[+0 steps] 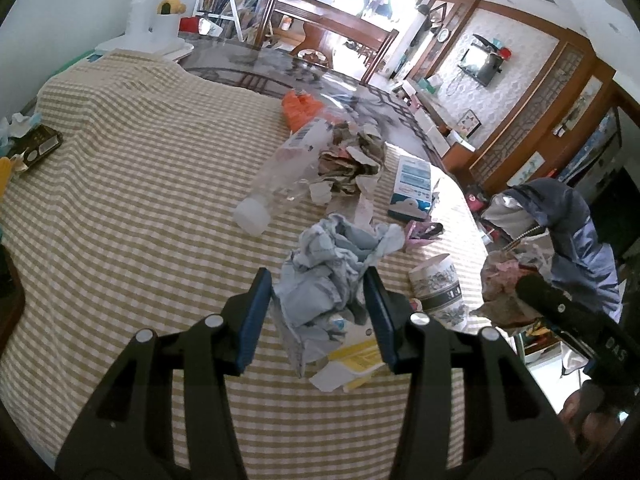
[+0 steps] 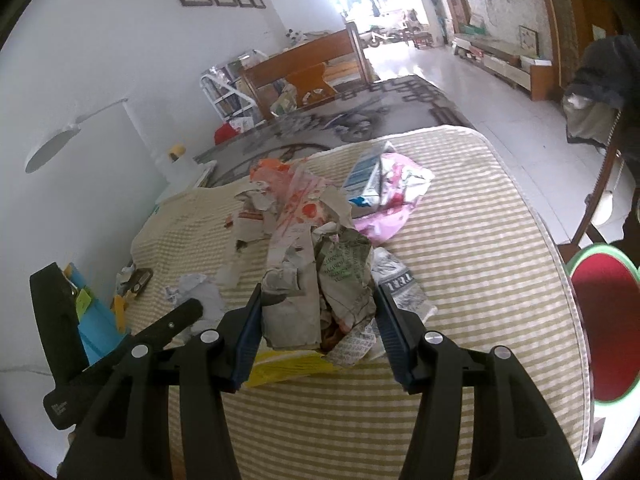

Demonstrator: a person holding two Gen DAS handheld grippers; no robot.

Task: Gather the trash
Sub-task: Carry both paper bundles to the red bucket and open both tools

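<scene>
Left gripper half-closed, pinching crumpled pale-blue paper wad, just near side of clear plastic bottle; right gripper likewise clamping crumpled grey newsprint wad, nearer than bottle; both apparently gripped for carrying off checked tablecloth.

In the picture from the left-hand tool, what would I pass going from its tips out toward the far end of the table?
Crumpled blue-grey paper wad between the left tool's fingers → clear plastic bottle lying on its side → heap of torn paper scraps → orange wrapper → bare glass tabletop.
</scene>
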